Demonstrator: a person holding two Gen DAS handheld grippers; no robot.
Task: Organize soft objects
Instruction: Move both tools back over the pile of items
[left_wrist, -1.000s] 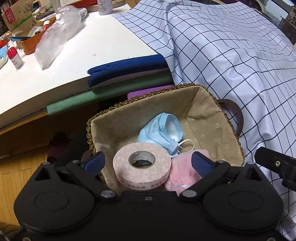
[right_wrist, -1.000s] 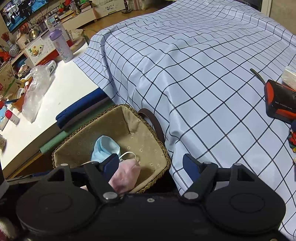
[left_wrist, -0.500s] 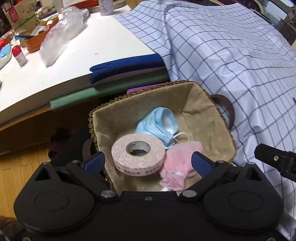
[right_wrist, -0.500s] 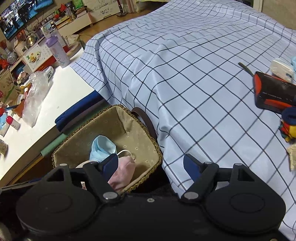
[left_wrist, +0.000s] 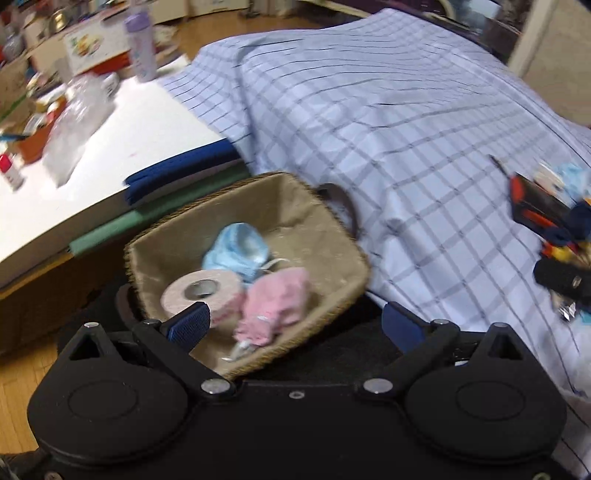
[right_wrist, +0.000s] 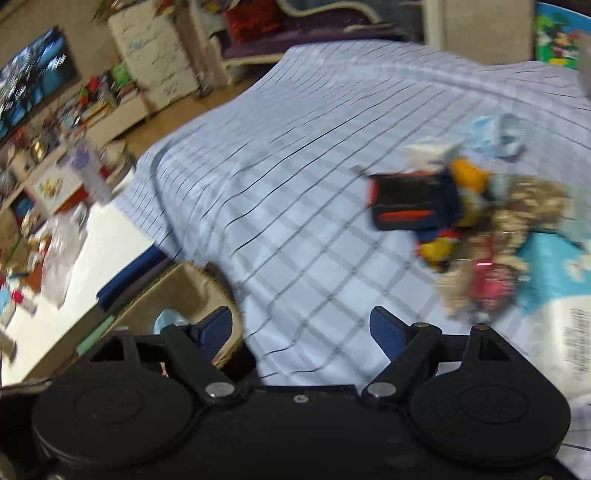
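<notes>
A woven basket (left_wrist: 332, 236) with tan lining sits beside the bed and holds a blue face mask (left_wrist: 236, 249), a pink cloth (left_wrist: 277, 299) and a tape roll (left_wrist: 201, 291). My left gripper (left_wrist: 295, 326) is open and empty just over the basket's near edge. My right gripper (right_wrist: 301, 330) is open and empty above the checked bedsheet (right_wrist: 295, 206). A blurred pile of soft things (right_wrist: 480, 221) lies on the sheet ahead right: a plush toy, a blue mask, a black-and-orange item (right_wrist: 406, 201). The basket's corner (right_wrist: 177, 284) shows at lower left in the right wrist view.
A white table (left_wrist: 140, 129) with a plastic bag (left_wrist: 77, 129), bottles and clutter stands left of the basket. Folded blue and green mats (left_wrist: 177, 184) lie between table and basket. The right gripper's tip (left_wrist: 561, 282) shows at the right edge.
Both views have swung right and are motion-blurred. The right gripper has moved from the basket toward the pile on the bed. The left gripper has pulled back from the basket.
</notes>
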